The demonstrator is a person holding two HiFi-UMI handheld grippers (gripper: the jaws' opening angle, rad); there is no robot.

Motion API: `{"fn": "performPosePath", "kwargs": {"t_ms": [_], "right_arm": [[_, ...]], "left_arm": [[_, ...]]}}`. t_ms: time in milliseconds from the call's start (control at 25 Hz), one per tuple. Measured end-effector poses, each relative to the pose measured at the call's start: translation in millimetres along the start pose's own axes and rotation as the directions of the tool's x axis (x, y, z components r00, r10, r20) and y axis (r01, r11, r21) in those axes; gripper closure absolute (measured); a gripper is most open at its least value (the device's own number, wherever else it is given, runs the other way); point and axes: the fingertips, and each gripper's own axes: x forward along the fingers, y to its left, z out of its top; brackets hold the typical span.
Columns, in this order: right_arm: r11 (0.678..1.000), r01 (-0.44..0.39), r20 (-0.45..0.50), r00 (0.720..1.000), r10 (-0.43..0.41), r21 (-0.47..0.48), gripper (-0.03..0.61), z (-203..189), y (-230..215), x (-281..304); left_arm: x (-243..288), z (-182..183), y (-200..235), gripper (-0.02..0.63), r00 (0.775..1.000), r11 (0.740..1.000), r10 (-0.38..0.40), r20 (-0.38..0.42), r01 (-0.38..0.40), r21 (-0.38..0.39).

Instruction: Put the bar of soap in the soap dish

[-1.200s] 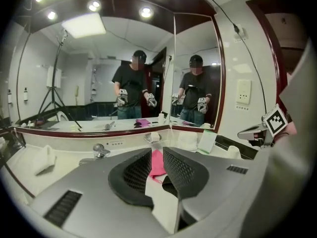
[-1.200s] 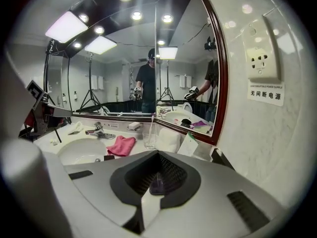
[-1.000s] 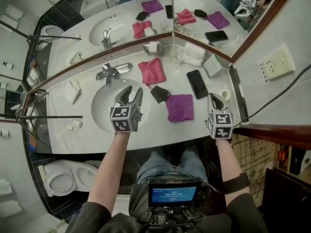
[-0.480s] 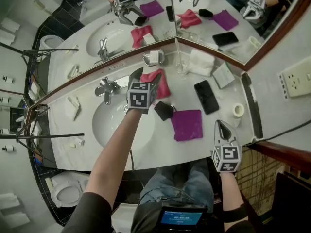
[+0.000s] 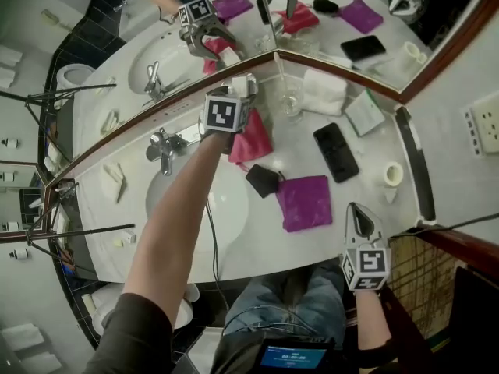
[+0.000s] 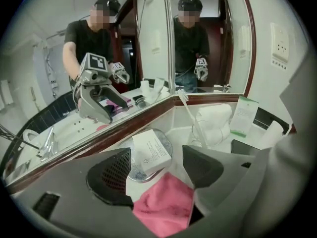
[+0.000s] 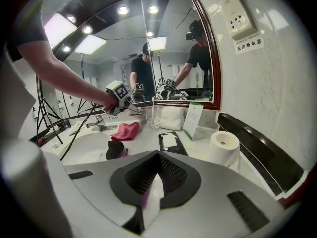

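Note:
A white boxed bar of soap point(image 6: 151, 151) lies tilted in the round glass soap dish point(image 6: 167, 139) at the foot of the mirror. My left gripper point(image 6: 156, 170) hovers just short of it, over a pink cloth point(image 6: 163, 209). Its jaws have opened wider within the last second and stand open, the soap showing in the gap ahead of the pads with nothing pressed. In the head view the left gripper point(image 5: 236, 93) reaches to the dish at the mirror's edge. My right gripper point(image 5: 357, 216) is shut and empty near the counter's front right.
On the counter lie a purple cloth point(image 5: 304, 201), a small black item point(image 5: 263, 180), a phone point(image 5: 335, 152), a glass with a toothbrush point(image 5: 290, 100), a folded white towel point(image 5: 323, 92) and a paper roll point(image 5: 392, 174). The basin point(image 5: 195, 205) and tap point(image 5: 165, 145) are left.
My left gripper has travelled from over the basin across the pink cloth to the soap dish, and its jaws have spread wider. The right gripper has sunk toward the front edge.

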Motion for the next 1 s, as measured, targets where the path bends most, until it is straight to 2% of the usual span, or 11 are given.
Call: {"fn": "performPosePath", "kwargs": {"t_ms": [200, 240, 320, 520, 680, 800, 880, 1000], "right_arm": [[1.0, 0.01, 0.019, 1.0, -0.01, 0.0, 0.557, -2, -2, -2], [1.0, 0.012, 0.025, 1.0, -0.012, -0.001, 0.557, -1, -3, -2], [1.0, 0.019, 0.041, 0.999, -0.019, -0.01, 0.557, 0, -6, -3], [1.0, 0.022, 0.037, 0.999, -0.021, -0.012, 0.557, 1, -5, -8], [1.0, 0.02, 0.027, 0.999, -0.02, -0.006, 0.557, 5, -1, -12], [1.0, 0.011, 0.032, 0.999, -0.01, -0.008, 0.557, 9, 3, -14], [1.0, 0.012, 0.05, 0.999, -0.011, -0.028, 0.557, 9, 2, -14], [0.999, 0.014, 0.057, 0.998, -0.012, -0.042, 0.557, 12, 1, -16]], "left_arm": [[12, -4, -1, 0.299, 0.996, 0.999, -0.047, -0.082, 0.046, -0.023], [13, -5, -2, 0.313, 0.994, 0.998, -0.056, -0.093, 0.053, -0.034], [15, -5, 0, 0.397, 0.992, 0.997, -0.06, -0.108, 0.056, -0.048], [13, -5, 1, 0.41, 0.991, 0.999, -0.048, -0.129, 0.045, -0.019], [7, -4, -13, 0.416, 0.99, 0.995, -0.069, -0.123, 0.077, 0.061], [-1, -12, -27, 0.417, 0.985, 0.982, -0.074, -0.156, 0.099, 0.158], [-4, -16, -37, 0.419, 0.984, 0.963, -0.074, -0.16, 0.113, 0.245], [-6, -21, -56, 0.422, 0.985, 0.919, -0.09, -0.148, 0.14, 0.368]]}}
